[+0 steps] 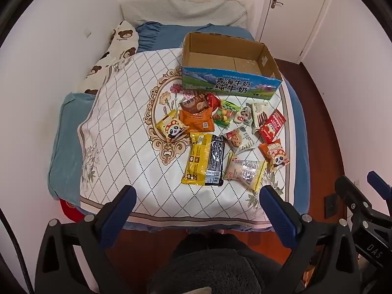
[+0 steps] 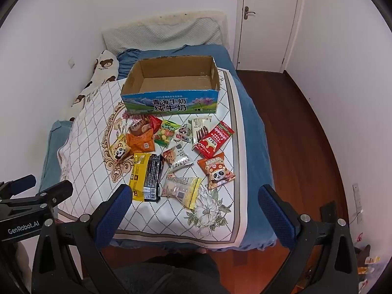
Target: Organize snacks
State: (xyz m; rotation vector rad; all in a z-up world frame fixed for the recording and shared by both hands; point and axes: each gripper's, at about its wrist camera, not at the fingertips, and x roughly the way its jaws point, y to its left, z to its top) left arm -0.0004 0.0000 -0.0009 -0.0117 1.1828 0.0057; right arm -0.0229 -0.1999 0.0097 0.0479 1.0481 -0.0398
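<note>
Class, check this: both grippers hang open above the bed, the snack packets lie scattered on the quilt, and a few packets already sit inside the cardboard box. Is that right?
Not quite. The cardboard box is empty; the right wrist view shows only its bare floor. Both the left gripper and right gripper are open, and the snack packets lie on the quilt.

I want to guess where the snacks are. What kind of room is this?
Most likely a bedroom. The snacks lie on a bed with a blue sheet, a pillow sits at its head against the wall, and a white door stands in the corner.
</note>
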